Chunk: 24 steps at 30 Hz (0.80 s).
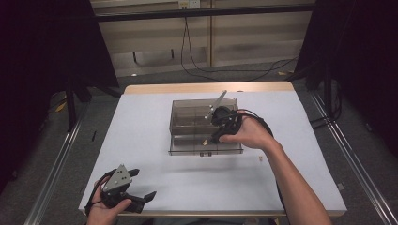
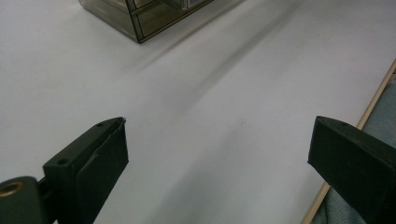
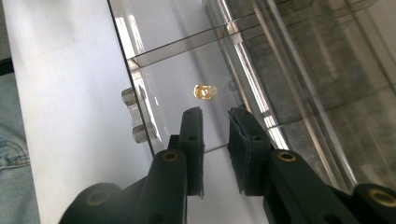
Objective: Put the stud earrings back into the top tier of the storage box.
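A smoky clear box [image 1: 187,104] with several compartments stands mid-table. My right gripper [image 1: 214,137] hangs over its near right part, pointing down into it. In the right gripper view its jaws [image 3: 215,117] stand a little apart with nothing between them, so it is open. Just past the tips a small brass piece [image 3: 204,91] lies on the floor of a compartment of the box [image 3: 140,84]. My left gripper [image 1: 141,183] rests at the table's near left corner, wide open and empty [image 2: 219,135], with the corner of the box [image 2: 135,21] far ahead of it.
The white table [image 1: 141,122] has bare room around the box. A tiny pale piece [image 1: 259,158] lies on it just right of the box. A thin grey strip [image 1: 217,104] slants up from the box's back. Two small knobs [image 3: 131,98] stick out of the box wall.
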### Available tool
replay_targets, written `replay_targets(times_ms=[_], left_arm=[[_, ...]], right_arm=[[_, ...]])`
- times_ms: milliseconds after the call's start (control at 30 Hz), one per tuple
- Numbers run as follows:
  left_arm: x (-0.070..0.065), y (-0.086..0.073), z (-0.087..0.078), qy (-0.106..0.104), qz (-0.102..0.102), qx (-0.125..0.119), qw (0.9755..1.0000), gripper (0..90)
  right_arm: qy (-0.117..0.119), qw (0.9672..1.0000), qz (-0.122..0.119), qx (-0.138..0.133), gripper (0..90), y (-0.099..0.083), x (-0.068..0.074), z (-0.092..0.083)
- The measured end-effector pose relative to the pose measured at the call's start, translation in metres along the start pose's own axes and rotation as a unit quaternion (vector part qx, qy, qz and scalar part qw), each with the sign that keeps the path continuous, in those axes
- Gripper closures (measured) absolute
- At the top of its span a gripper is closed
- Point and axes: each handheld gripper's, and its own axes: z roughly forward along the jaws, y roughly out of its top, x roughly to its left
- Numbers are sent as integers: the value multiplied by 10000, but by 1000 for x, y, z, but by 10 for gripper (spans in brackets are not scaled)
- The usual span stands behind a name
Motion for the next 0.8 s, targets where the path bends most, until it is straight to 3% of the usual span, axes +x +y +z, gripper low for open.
replay_targets(times_ms=[167, 800], left_arm=[[1, 0, 0, 17, -1, 11, 10000, 48], [1, 0, 0, 45, -4, 24, 10000, 48]], right_arm=[[24, 9997, 5, -234, 747, -8, -1, -11], [-74, 9977, 246, -634, 725, -46, -5, -44]])
